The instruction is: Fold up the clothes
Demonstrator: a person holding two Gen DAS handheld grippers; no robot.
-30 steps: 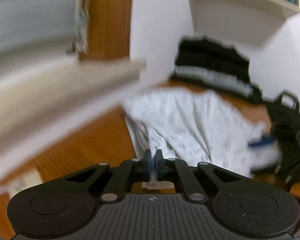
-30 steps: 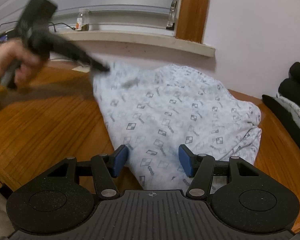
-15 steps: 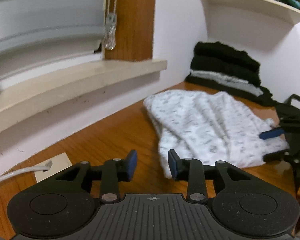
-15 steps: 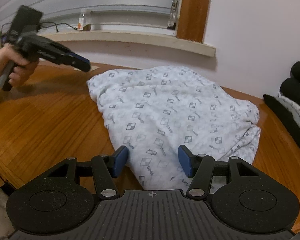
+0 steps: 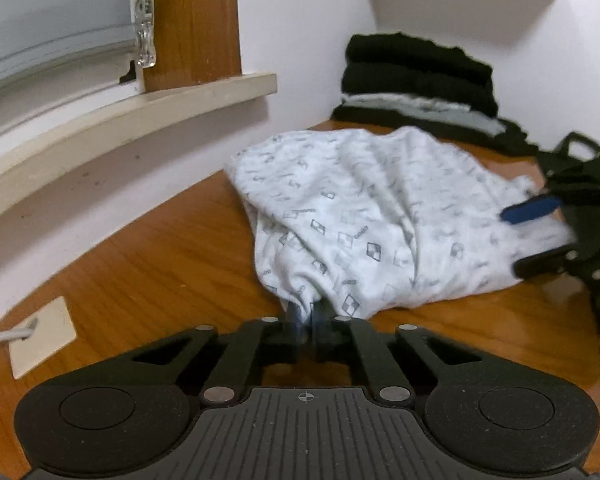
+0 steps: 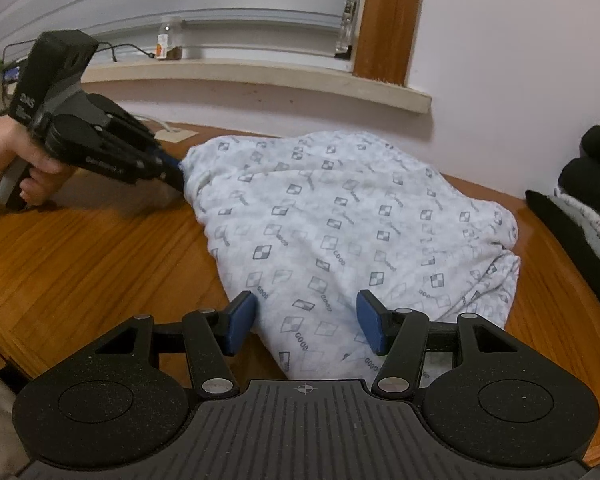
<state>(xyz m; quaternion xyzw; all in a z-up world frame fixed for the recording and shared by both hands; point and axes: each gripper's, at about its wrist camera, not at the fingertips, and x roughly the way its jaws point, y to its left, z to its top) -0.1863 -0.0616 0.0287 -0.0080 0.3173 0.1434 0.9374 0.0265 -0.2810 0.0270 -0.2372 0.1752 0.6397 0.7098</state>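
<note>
A white garment (image 6: 340, 240) printed with small grey squares is found lying in a loose heap on a wooden table (image 6: 80, 248), close to the wall below a window sill (image 6: 260, 76). The left gripper (image 5: 305, 320) is seen with its jaws drawn together on a bunched corner of the garment at the edge nearest the sill; the cloth is pinched between the blue pads, though that spot is slightly blurred. In the right wrist view the same left gripper (image 6: 176, 170) is held in a hand (image 6: 16, 160) and is pressed against the garment's left corner. The right gripper (image 6: 306, 322) is observed with its jaws spread wide, one pad on each side of the garment's near edge; nothing is clamped, and contact with the cloth cannot be judged. In the left wrist view the right gripper (image 5: 540, 232) is seen at the garment's far side, its fingers apart. A stack of folded dark and grey clothes (image 5: 416, 80) is noted against the wall beyond the garment, apart from it. A pale plate (image 5: 44, 338) with a white cable (image 5: 4, 338) running to it is noted set in the table near the wall. A small bottle (image 6: 168, 38) stands on the sill.
</note>
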